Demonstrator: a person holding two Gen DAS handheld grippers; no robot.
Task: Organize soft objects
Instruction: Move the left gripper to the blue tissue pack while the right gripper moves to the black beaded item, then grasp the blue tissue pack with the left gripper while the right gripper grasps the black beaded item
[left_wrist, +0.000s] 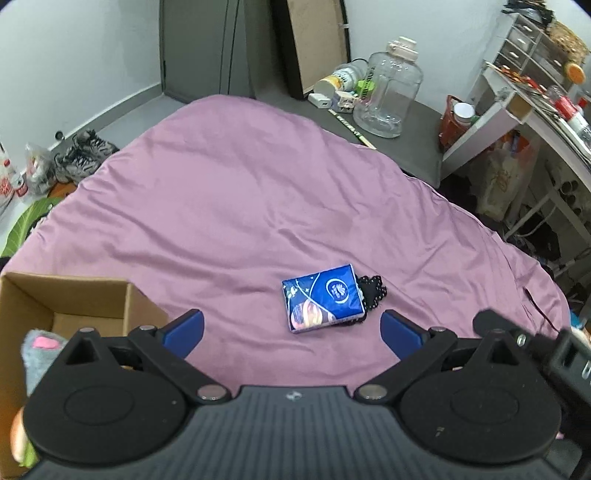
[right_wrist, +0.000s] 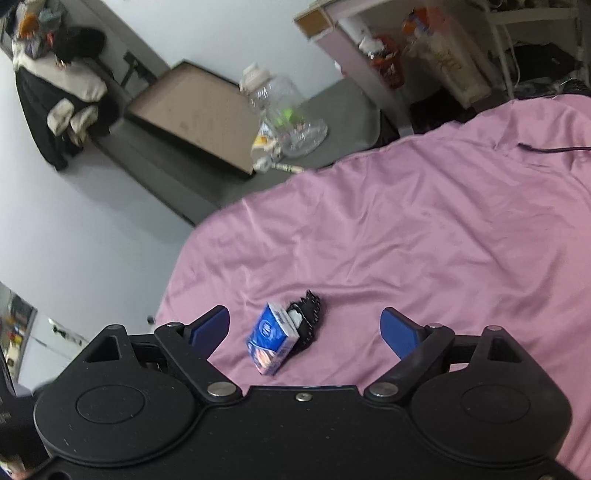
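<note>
Left gripper (left_wrist: 291, 328): nearest item, black body, two blue fingers (left_wrist: 186, 330) spread wide, nothing held. It hovers over the bed, tilted down.

Right gripper (right_wrist: 304, 330): same build, jaws equally wide apart, empty, view rolled to one side. Part of it shows at the right edge of the left wrist view.

Surface: one bed under a pink-mauve sheet (left_wrist: 229, 206), lightly creased. Room beyond: grey floor, white walls, one large clear jug (left_wrist: 388, 96), white shelving (left_wrist: 491, 110), a pair of sneakers (left_wrist: 81, 155).

Soft objects on sheet: one blue tissue pack (left_wrist: 322, 298), lying just ahead of the left jaws and between their fingers. One black lace item (left_wrist: 373, 291), touching the pack's right side and partly under it.

Container: one cardboard box (left_wrist: 88, 295), open, left of the left finger. One grey plush piece (left_wrist: 37, 354) with a pink patch shows inside it.
</note>
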